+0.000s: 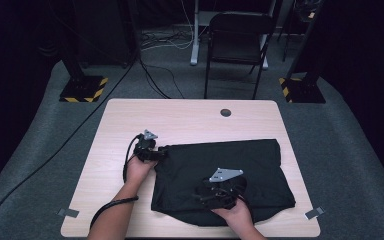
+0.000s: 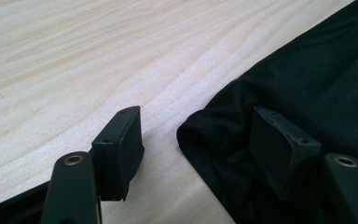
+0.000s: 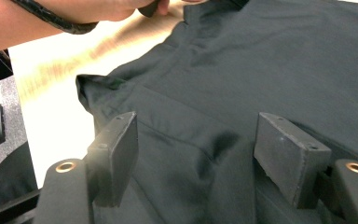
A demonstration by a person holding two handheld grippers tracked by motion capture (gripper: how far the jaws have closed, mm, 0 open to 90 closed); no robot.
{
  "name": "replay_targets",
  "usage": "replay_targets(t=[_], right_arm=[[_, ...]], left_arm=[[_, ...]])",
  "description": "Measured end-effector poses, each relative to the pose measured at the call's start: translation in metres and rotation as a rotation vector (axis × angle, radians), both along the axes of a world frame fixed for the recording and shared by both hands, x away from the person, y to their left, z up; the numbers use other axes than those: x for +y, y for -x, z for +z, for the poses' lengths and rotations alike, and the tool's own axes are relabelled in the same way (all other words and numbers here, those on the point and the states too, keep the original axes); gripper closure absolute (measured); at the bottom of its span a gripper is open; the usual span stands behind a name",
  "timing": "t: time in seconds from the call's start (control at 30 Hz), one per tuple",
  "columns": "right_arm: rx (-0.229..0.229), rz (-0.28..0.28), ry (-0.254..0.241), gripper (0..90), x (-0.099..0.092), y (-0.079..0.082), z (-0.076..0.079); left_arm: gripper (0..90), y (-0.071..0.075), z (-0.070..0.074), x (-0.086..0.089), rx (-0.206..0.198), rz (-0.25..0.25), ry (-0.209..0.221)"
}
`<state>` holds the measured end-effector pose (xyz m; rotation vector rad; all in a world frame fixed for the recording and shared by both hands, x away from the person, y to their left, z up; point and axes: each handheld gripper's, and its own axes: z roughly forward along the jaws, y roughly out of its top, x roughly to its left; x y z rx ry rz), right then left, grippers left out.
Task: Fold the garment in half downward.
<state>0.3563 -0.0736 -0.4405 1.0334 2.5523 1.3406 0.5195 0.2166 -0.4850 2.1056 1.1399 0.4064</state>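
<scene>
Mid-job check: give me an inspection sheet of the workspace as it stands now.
Surface: light wooden table, tape tabs at its near corners.
Job's things: black folded fabric garment, lying flat.
Clutter: nothing seen.
Grippers: left gripper open, straddling the garment's corner; right gripper open above the cloth, nothing pinched.
Cables: black cable trailing from the left gripper; more cables on the floor.
Surroundings: grey carpet, black chair, striped stand bases.

Wood table (image 1: 190, 120) w/ grommet (image 1: 225, 112); black chair (image 1: 239, 37) behind (grey carpet).
</scene>
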Motion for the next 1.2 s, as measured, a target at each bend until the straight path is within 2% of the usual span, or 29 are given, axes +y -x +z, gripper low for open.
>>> replay_targets(t=[0.1,0.23,0.33,0.5,0.77,0.97,1.2], right_arm=[[0.000,0.027,-0.024,31.0,0.010,0.000,0.001],[-0.029,0.094,0.007,30.5,0.030,0.003,-0.001],[-0.032,0.129,0.025,30.7,0.044,0.004,-0.004],[-0.019,0.149,0.022,31.0,0.059,0.005,-0.010],[0.000,0.166,-0.002,31.8,0.072,0.008,-0.019],[-0.014,0.203,-0.006,32.4,0.084,0.015,-0.025],[-0.020,0.219,-0.016,32.5,0.098,0.017,-0.028]], left_arm=[[34.6,-0.001,0.000,0.000,0.000,-0.002,-0.001],[34.6,0.000,0.000,0.000,-0.001,0.000,0.001],[34.6,0.000,0.000,0.000,-0.001,0.000,0.000],[34.6,-0.001,0.000,0.000,0.000,-0.001,-0.001],[34.6,-0.001,0.000,0.000,0.001,0.001,-0.001],[34.6,-0.001,0.000,0.000,0.003,0.001,-0.001],[34.7,0.000,0.000,0.000,-0.001,0.005,0.000]])
